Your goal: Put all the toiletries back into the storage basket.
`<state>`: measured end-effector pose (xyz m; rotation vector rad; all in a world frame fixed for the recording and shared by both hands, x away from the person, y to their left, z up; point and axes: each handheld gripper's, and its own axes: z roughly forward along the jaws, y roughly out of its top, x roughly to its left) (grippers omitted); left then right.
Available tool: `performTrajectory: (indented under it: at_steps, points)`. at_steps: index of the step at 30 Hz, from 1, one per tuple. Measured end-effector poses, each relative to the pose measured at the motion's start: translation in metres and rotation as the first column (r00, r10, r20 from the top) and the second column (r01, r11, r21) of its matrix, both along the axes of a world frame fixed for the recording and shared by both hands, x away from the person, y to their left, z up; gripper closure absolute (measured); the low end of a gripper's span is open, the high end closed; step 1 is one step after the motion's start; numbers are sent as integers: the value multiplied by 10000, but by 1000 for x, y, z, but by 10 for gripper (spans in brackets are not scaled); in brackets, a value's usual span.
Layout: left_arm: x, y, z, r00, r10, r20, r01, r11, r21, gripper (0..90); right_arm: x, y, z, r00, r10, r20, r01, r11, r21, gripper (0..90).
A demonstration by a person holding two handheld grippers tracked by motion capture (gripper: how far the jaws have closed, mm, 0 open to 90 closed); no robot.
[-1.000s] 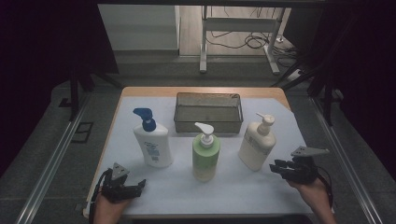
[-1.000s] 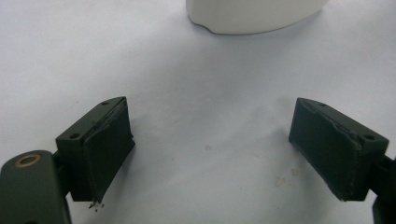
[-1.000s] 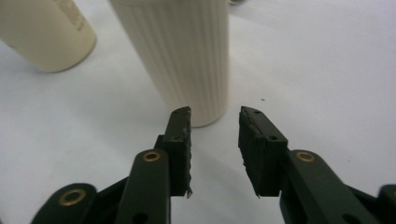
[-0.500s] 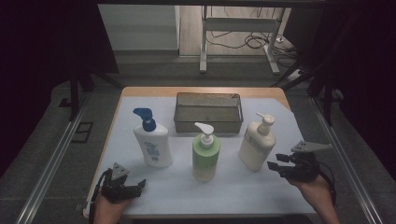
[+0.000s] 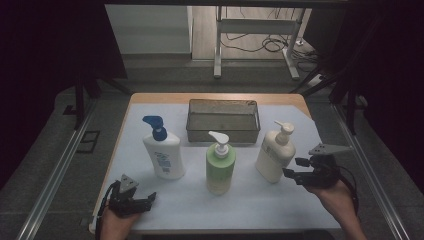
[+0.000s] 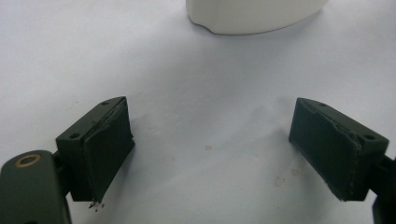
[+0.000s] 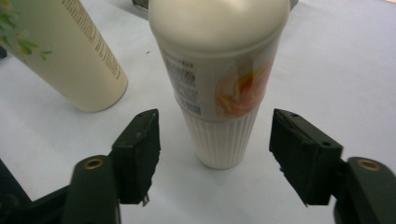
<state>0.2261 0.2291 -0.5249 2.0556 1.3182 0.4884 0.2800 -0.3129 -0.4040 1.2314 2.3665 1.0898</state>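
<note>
- A table [image 5: 150, 107] covered with a pale sheet is seen from above; a person's two hands come in from the 6 o'clock edge, each holding black tongs.
- The right tongs [image 5: 292, 167] sit toward 4 o'clock on the table, pointing at the cream pump bottle with a ribbed base [image 5: 275, 155], which stands upright just beside them.
- In the right gripper view, the right tongs [image 7: 215, 156] are spread wide, one jaw on either side of the cream bottle's [image 7: 219, 93] lower part, with clear gaps on both sides; nothing is touching.
- That view also shows the tilted side of a pale yellowish-green bottle [image 7: 70, 56] at 10 o'clock.
- In the high view, this green pump bottle with a white pump [image 5: 220, 165] stands upright at the centre, near the cream bottle and apart from it.
- A white pump bottle with a blue pump head [image 5: 162, 152] stands at 9 o'clock of the green one.
- A dark wire-mesh rectangular basket [image 5: 223, 131] rests at 12 o'clock, behind the three bottles.
- The left tongs [image 5: 145, 201] lie low at 7 o'clock near the table's front edge, well apart from the bottles.
- In the left gripper view, the left tongs [image 6: 210, 144] are spread wide above bare sheet and hold nothing; the base of a white bottle [image 6: 254, 16] shows at 12 o'clock.
</note>
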Motion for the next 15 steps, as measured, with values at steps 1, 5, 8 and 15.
performTrajectory:
  at_steps: [1,5,8,15]
  points:
    - [0,0,0,10000,0,0,0,10000,-1,127,1,1,1,10000,5,-7,-5,10000,-13,309]
    - [0,0,0,10000,13,-6,-13,10000,-11,127,5,5,4,10000,-58,48,57,10000,24,282]
    - [0,0,0,10000,-22,-13,22,10000,21,127,10,11,7,9998,-151,85,151,9999,17,272]
    - [0,1,0,10000,-67,8,67,10000,58,127,20,21,9,9995,-217,223,219,9997,-112,264]
